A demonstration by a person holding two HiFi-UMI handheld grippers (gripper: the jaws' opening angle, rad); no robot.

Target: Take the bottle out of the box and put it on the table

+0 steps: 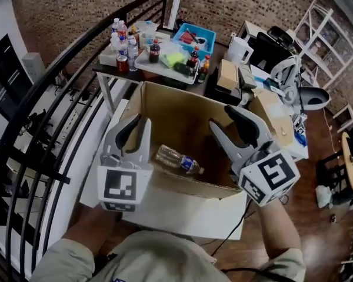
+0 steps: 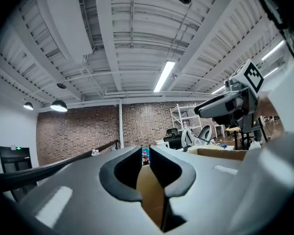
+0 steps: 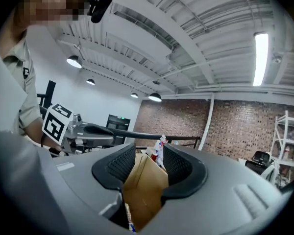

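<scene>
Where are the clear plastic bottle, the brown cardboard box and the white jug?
clear plastic bottle (image 1: 175, 159), head view, middle of its body.
brown cardboard box (image 1: 176, 113), head view, bare inner far wall.
white jug (image 1: 239, 50), head view, its body.

The bottle (image 1: 177, 160) is laid in the box (image 1: 182, 107) between left gripper (image 1: 139, 121) and right gripper (image 1: 223, 118); a table (image 1: 212, 79) is set behind
</scene>
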